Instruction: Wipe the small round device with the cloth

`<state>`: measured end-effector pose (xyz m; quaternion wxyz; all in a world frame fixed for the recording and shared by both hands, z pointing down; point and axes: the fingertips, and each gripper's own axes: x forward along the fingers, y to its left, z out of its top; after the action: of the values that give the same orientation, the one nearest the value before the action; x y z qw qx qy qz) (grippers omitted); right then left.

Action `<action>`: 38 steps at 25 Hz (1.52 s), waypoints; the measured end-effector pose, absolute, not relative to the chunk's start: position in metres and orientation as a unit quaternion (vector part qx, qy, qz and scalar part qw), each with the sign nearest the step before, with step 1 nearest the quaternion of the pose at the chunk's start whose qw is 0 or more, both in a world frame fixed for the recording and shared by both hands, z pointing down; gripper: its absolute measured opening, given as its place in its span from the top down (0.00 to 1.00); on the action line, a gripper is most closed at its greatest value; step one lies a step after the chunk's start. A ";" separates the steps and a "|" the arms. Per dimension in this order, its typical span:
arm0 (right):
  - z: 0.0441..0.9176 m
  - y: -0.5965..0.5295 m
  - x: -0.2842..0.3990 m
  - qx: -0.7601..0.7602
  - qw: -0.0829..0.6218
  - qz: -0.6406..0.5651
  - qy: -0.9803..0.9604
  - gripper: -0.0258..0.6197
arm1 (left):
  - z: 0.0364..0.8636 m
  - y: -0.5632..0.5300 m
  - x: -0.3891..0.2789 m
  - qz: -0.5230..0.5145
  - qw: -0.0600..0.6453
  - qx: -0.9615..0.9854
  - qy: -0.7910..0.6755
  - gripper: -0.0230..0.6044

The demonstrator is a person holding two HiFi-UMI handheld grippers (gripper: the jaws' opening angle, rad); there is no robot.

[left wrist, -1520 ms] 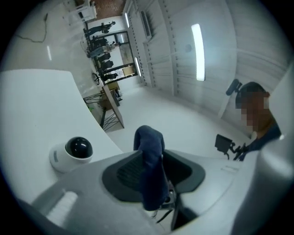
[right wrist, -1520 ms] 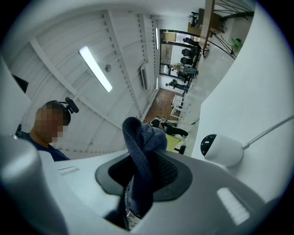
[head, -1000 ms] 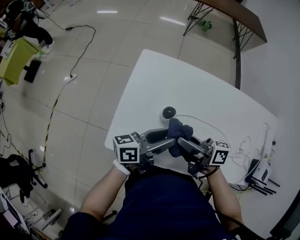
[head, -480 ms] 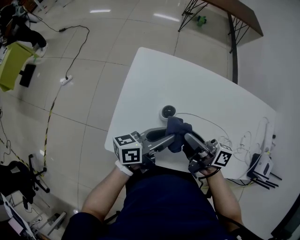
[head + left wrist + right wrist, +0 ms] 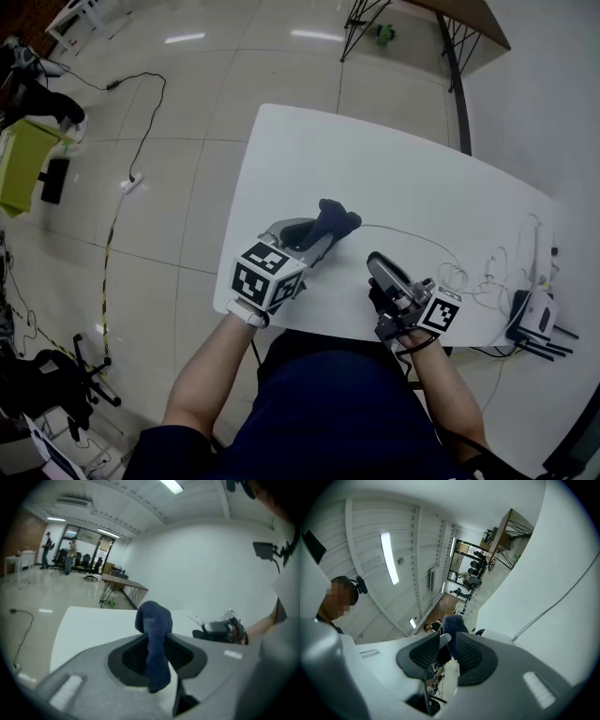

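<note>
My left gripper [image 5: 325, 236] is shut on a dark blue cloth [image 5: 336, 218]; its jaws have just been closing on it. The cloth hangs between the pads in the left gripper view [image 5: 153, 634] and rests on the white table [image 5: 394, 178]. It lies where the thin cable [image 5: 412, 240] ends. The small round device is hidden, apparently beneath the cloth. My right gripper [image 5: 375, 262] hovers near the table's front edge, to the right of the cloth. Its jaws have just been closing, and a narrow gap with nothing in it remains [image 5: 446, 651].
A white router [image 5: 532, 315] and a tangle of white cables [image 5: 487, 277] sit at the table's right end. A brown table [image 5: 469, 17] stands beyond on the tiled floor. A power strip [image 5: 131, 181] with its cord lies on the floor at the left.
The cloth passed from between both grippers to the left gripper alone, which moved forward and down over the device's place. The right gripper let go and drew back to the right.
</note>
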<state>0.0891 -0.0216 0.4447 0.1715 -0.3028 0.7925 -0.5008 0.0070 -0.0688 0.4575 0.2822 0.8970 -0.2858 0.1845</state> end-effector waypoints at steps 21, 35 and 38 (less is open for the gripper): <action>0.478 -0.020 0.093 -0.306 0.153 -0.526 0.779 0.80 | 0.497 -0.112 0.010 0.304 0.307 0.866 -0.254 0.81; 0.492 -0.029 0.084 -0.293 0.151 -0.552 0.766 0.80 | 0.574 -0.122 -0.011 0.352 0.353 0.830 -0.253 0.81; 0.495 -0.030 0.086 -0.298 0.144 -0.550 0.767 0.80 | 0.582 -0.122 -0.010 0.379 0.331 0.827 -0.249 0.80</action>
<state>0.0860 -0.0301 0.4952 0.1436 -0.2982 0.7667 -0.5501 -0.0098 -0.1219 0.5824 0.3312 0.8274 -0.2490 0.3791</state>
